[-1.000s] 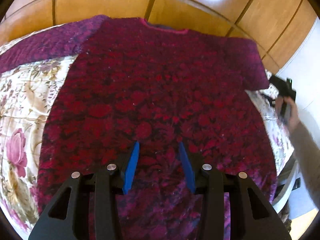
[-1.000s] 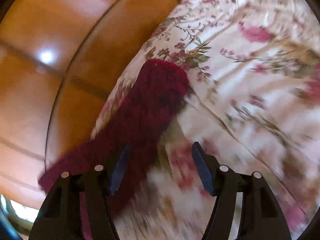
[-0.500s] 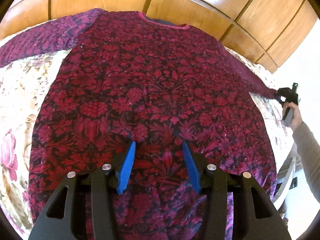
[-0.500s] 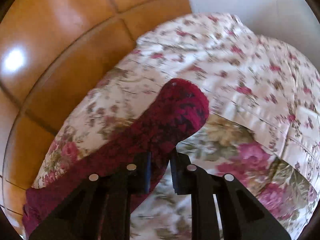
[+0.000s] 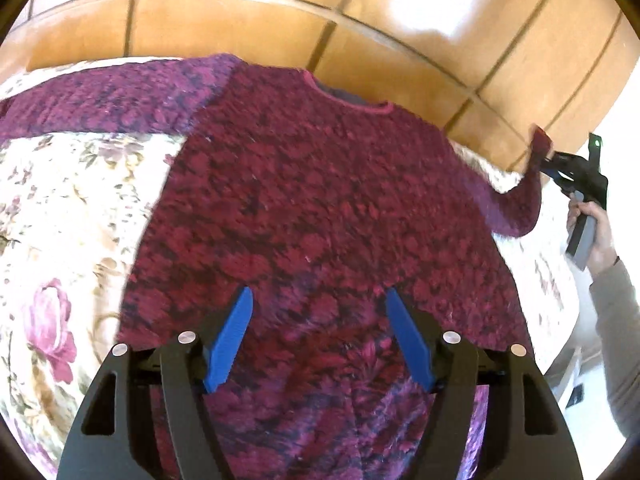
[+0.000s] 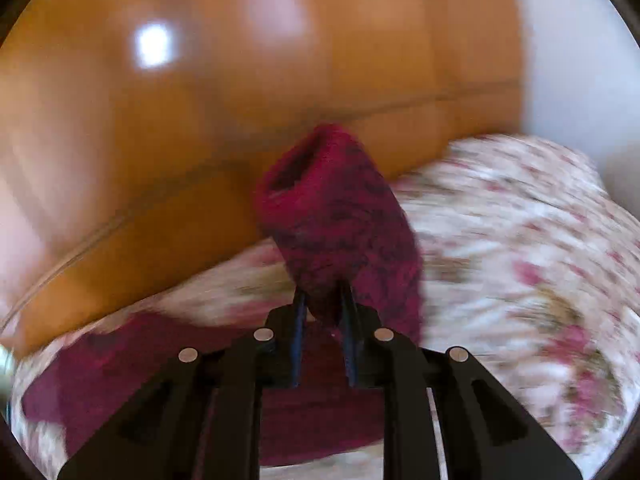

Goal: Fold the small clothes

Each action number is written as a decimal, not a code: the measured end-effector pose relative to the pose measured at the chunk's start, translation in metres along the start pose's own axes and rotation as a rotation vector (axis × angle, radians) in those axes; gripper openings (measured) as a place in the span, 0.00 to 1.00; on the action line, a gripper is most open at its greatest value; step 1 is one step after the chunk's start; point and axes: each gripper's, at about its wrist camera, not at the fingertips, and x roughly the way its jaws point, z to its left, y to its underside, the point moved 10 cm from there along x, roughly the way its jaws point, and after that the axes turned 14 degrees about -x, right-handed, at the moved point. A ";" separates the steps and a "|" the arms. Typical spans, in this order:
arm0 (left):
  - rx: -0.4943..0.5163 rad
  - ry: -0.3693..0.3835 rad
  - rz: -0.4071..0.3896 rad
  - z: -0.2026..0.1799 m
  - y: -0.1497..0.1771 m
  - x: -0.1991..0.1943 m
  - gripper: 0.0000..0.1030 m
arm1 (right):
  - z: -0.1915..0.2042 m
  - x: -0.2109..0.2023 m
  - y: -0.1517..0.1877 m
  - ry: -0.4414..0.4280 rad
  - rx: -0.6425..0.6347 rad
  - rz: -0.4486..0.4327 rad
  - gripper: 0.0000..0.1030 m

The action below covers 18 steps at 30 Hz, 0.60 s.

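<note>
The right tongs (image 6: 320,312) were clamped on the cuff (image 6: 332,208) of the sweater's sleeve, the knit pinched between the blue pads, with the cuff's open mouth sticking up past the tips. From the left wrist view the same tongs (image 5: 554,164) could be seen off at the right edge, held in a hand (image 5: 596,236), with the sleeve (image 5: 516,204) lifted clear of the bedspread (image 5: 60,208) and sagging in a loop.

The left tongs (image 5: 318,336) were apart and opening wider, hovering low over the hem area of the sweater (image 5: 320,208), with nothing gripped between the pads.

The sweater itself was laid flat, front up, on the flowered bedspread, neckline toward the wooden headboard (image 5: 240,20), other sleeve stretched out to the left.

So the step in hand looked like the first sleeve fold. Next, the lifted sleeve would probably need to be carried inward across the chest and laid flat, with the body kept from sliding along. Thick knit like this tends to drag, so the left tongs might be needed to pin it.

No brand, label or writing could be read anywhere; both views were pretty blurry anyway.
</note>
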 end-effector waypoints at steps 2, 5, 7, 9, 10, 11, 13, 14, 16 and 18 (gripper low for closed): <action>-0.034 0.012 -0.014 0.006 -0.011 -0.004 0.66 | 0.064 0.010 -0.004 -0.096 -0.073 0.010 0.14; -0.095 0.064 -0.022 0.012 -0.025 -0.008 0.66 | 0.164 0.027 0.004 -0.244 -0.175 0.046 0.14; -0.130 0.092 -0.025 0.015 -0.035 -0.008 0.66 | 0.222 0.034 0.016 -0.336 -0.227 0.076 0.14; -0.147 0.110 -0.033 0.015 -0.044 -0.008 0.64 | 0.277 0.039 0.033 -0.428 -0.275 0.120 0.15; -0.147 0.121 -0.033 0.014 -0.050 -0.007 0.59 | 0.303 0.040 0.041 -0.472 -0.302 0.133 0.19; -0.148 0.126 -0.030 0.012 -0.055 -0.004 0.57 | 0.316 0.038 0.045 -0.508 -0.306 0.137 0.22; -0.154 0.137 -0.033 0.010 -0.065 -0.002 0.57 | 0.326 0.032 0.047 -0.555 -0.288 0.128 0.70; -0.153 0.146 -0.035 0.009 -0.072 -0.001 0.57 | 0.324 0.024 0.044 -0.555 -0.271 0.098 0.72; -0.154 0.150 -0.041 0.008 -0.083 0.004 0.57 | 0.307 0.010 0.042 -0.561 -0.233 0.070 0.71; -0.162 0.158 -0.035 0.007 -0.094 0.012 0.57 | 0.280 -0.002 0.046 -0.537 -0.202 0.057 0.71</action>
